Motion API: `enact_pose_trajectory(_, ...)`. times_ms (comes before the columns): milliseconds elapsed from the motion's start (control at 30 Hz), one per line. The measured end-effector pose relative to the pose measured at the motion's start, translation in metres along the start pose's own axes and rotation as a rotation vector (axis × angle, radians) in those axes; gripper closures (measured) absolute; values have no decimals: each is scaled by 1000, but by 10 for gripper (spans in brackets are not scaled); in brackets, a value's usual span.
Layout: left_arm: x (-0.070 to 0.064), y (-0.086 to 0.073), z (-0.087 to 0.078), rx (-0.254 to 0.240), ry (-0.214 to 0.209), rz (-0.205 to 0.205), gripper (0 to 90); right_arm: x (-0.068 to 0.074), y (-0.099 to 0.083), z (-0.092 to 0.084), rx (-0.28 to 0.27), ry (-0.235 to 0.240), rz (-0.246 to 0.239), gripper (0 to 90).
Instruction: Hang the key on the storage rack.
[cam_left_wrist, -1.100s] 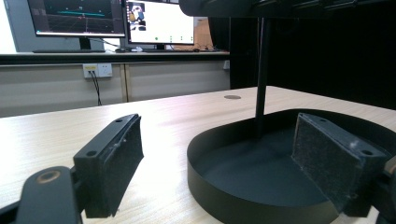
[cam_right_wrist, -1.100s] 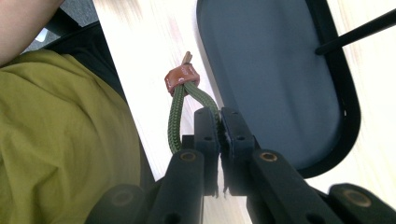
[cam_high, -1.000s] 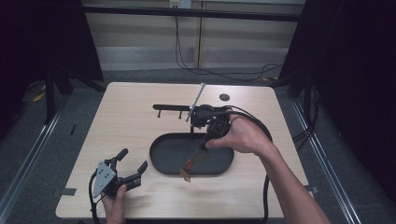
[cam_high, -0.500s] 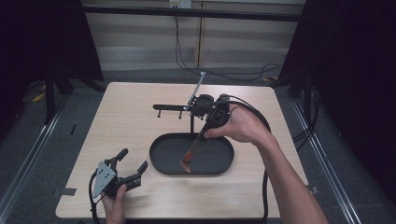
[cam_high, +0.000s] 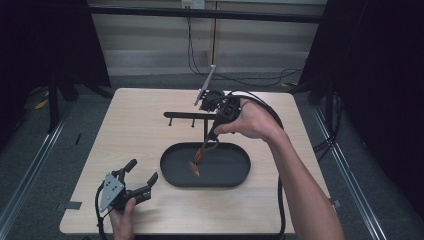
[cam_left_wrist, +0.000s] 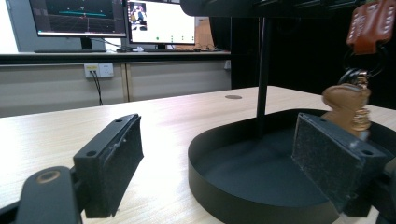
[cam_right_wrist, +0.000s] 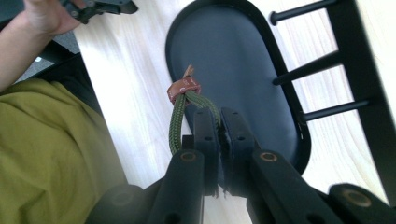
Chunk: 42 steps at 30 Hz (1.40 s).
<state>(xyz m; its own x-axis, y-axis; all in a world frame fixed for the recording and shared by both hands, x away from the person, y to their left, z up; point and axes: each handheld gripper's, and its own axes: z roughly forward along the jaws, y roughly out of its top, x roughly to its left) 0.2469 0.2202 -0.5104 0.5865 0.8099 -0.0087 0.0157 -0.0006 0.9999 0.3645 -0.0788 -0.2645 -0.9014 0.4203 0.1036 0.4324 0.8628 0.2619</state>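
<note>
Green braided cord is seen in the high view to be held by the right gripper, the keyring being hung from it over the black oval tray on the tabletop; a black peg rack is stood just behind the tray, close under the right hand. The left gripper is rested near the tabletop's front left corner, well apart from the cord, its fingers spread wide with nothing between them. In the left gripper view the open fingers are seen empty, with the keys dangling above the tray's far side. In the right gripper view the fingers are shown closed on the cord, whose long axis runs straight away from them down toward the tray, the rack's pegs lying off to one side.
</note>
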Motion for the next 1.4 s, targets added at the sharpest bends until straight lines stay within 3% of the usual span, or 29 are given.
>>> enact_pose_trajectory(133,0,0,0,6,0,1,158,-11,3,2,22,-17,26,866)
enact_pose_trajectory(467,0,0,0,1,0,4,158,-25,5,0,-8,-37,56,866)
enact_pose_trajectory(767,0,0,0,-4,-2,-3,158,-42,5,7,17,-54,92,865)
enact_pose_trajectory(1400,0,0,0,-3,-6,-2,158,-61,9,12,3,-66,134,861)
